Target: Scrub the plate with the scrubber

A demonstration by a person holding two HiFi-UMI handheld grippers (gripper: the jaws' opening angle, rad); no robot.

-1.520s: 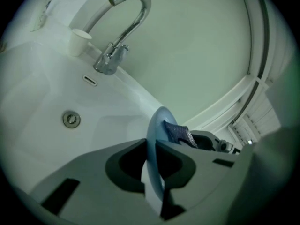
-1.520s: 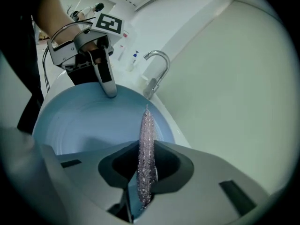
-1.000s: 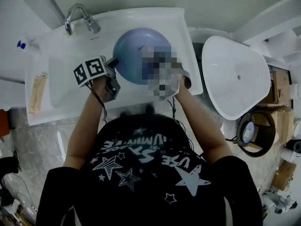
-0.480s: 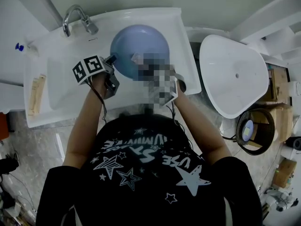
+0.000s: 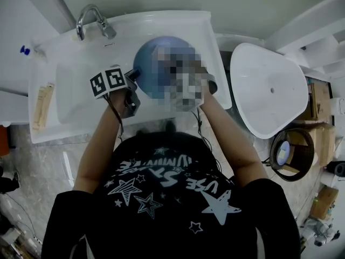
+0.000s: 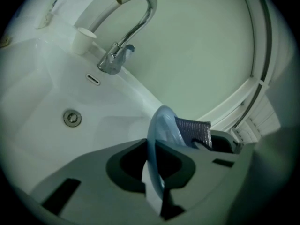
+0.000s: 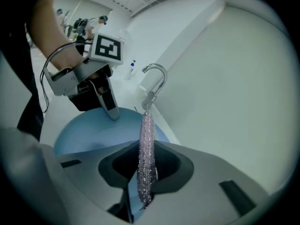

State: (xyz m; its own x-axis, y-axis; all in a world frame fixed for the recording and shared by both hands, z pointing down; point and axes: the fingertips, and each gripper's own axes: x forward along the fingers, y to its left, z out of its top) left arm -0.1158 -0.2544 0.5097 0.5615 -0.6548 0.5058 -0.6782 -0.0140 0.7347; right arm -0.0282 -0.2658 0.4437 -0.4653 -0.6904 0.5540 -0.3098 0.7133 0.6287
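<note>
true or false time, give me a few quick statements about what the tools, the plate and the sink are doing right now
1. The left tool is shut on the rim of the round blue plate. True.
2. The right tool grips a silvery glittery scrubber edge-on between its jaws. True.
3. The plate lies flat on the floor of the white sink. False: the left tool holds it up by its rim, clear of the basin floor.
4. Water streams from the curved chrome tap. False: no water shows at its spout.
</note>
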